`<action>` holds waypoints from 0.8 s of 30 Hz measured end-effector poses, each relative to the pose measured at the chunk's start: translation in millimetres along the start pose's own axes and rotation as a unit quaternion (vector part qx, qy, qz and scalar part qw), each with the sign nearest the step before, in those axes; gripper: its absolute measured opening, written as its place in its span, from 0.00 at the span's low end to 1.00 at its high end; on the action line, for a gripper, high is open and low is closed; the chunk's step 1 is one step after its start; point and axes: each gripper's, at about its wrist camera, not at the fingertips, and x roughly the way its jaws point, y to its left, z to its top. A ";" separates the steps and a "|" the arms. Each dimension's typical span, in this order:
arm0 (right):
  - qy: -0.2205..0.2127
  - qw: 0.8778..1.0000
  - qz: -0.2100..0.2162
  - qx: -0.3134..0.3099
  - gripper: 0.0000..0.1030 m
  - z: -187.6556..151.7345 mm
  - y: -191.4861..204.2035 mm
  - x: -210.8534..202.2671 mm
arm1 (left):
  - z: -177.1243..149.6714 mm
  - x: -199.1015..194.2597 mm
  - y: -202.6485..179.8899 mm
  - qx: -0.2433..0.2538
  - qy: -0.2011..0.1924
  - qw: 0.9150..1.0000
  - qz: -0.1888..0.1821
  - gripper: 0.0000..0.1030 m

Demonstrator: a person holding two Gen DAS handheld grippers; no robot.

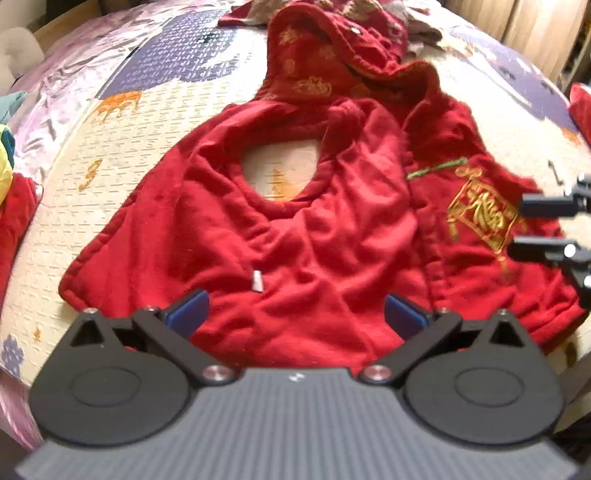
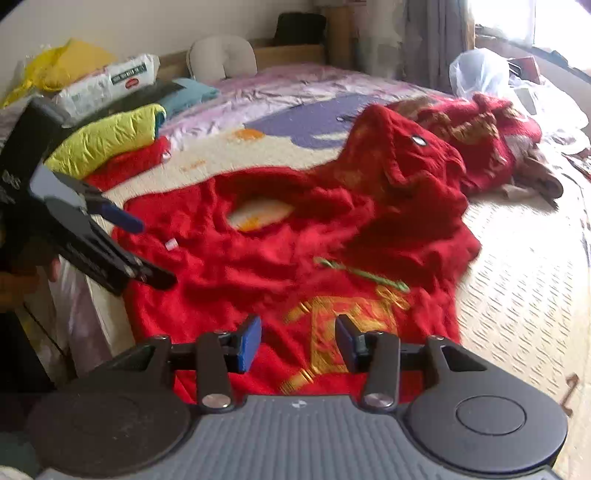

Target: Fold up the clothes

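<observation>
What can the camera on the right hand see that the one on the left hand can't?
Only the right one shows the window, a clear plastic bag and a white packet. Only the left one looks straight down over the red garment's plain half, past its own open tongs. Both show the red garment spread on the bed, its gold emblem and armhole.

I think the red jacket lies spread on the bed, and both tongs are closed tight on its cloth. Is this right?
Not quite. The red jacket does lie spread on the bed, but neither pair grips it: the left tongs and the right tongs stand open above the cloth. Each wrist view shows its own blue pads apart with nothing pinched.
</observation>
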 end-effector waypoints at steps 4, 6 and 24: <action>-0.003 1.000 0.014 0.001 0.46 11.7 16.5 15.2 | -7.5 19.0 -1.3 0.011 0.023 1.000 0.007 1.00; 0.000 1.000 0.023 -0.005 0.46 15.7 25.6 23.8 | -12.2 26.0 -1.2 0.014 0.031 0.999 0.011 1.00; 0.045 0.997 -0.015 -0.062 0.56 9.7 50.6 60.4 | -21.6 -3.8 36.8 -0.020 -0.023 0.999 0.013 1.00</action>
